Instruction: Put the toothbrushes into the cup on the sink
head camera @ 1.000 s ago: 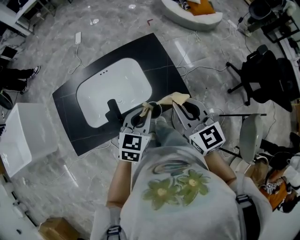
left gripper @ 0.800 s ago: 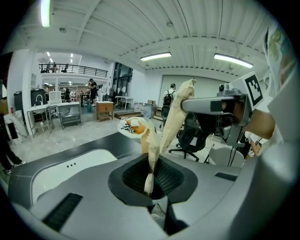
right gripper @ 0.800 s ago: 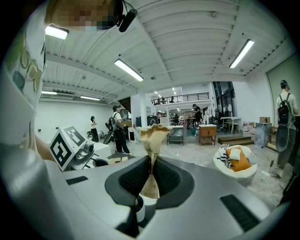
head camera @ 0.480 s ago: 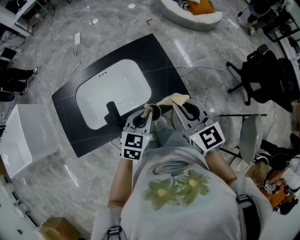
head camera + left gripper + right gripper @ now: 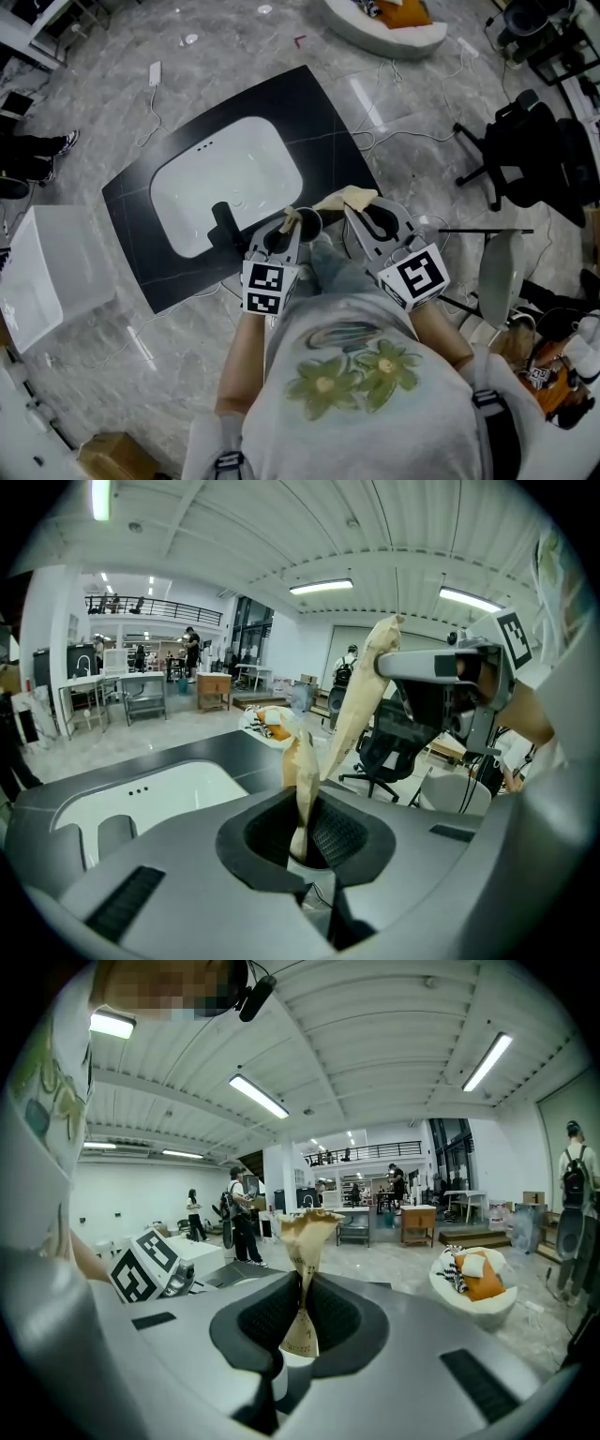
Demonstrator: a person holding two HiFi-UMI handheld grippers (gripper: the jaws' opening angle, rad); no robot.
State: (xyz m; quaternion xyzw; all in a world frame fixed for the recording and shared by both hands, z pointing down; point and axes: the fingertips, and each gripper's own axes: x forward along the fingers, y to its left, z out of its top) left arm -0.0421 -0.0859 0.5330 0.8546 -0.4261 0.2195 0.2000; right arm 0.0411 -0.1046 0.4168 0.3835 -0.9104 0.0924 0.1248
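A tan paper wrapper (image 5: 342,199) stretches between my two grippers, held up in front of the person's chest. My left gripper (image 5: 289,223) is shut on one end of it, a narrow strip (image 5: 302,780) pinched between the pads. My right gripper (image 5: 354,208) is shut on the other end (image 5: 302,1241), which crumples above the jaws. No toothbrush shows outside the paper. Beyond the grippers, the black sink slab (image 5: 309,112) with its white basin (image 5: 225,178) lies on the floor. A dark upright cylinder (image 5: 225,221) stands at the basin's near rim; I cannot tell whether it is the cup.
A white box (image 5: 47,272) sits left of the slab. Black office chairs (image 5: 525,150) and a grey seat (image 5: 497,262) stand at the right. A round cushion bed (image 5: 384,23) lies at the back. Cables run across the marble floor, and a cardboard box (image 5: 112,459) is near left.
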